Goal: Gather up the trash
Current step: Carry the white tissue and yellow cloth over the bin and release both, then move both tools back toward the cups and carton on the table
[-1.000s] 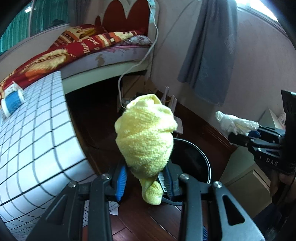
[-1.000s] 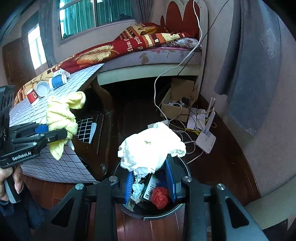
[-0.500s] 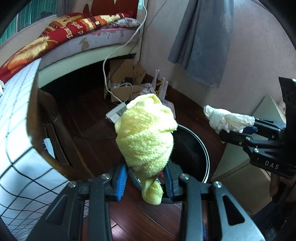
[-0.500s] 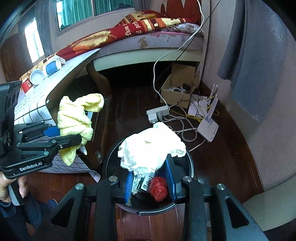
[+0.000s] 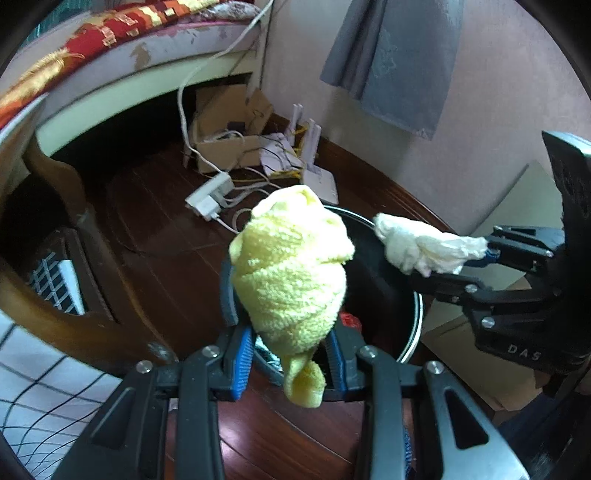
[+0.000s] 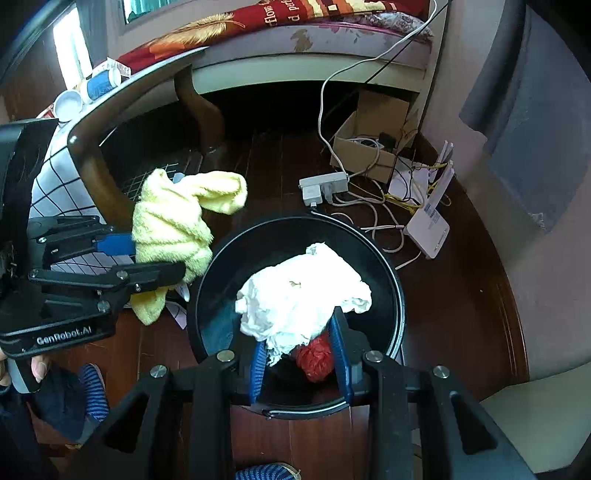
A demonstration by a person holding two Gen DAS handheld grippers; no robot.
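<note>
A crumpled white tissue (image 6: 303, 291) hangs over the open round black bin (image 6: 397, 280) on the floor, a red wad (image 6: 314, 356) lies inside it, and a fluffy yellow cloth (image 5: 291, 277), bunched, sits just beside its rim.

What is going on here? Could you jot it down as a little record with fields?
Place: bedroom floor by a bed and a checked table
Left gripper: shut on the yellow cloth, beside the bin
Right gripper: shut on the white tissue wad, over the bin
Bin: black, round, open, on the wooden floor
In the bin: red crumpled wrapper
Nearby: power strip, router, cardboard box
</note>
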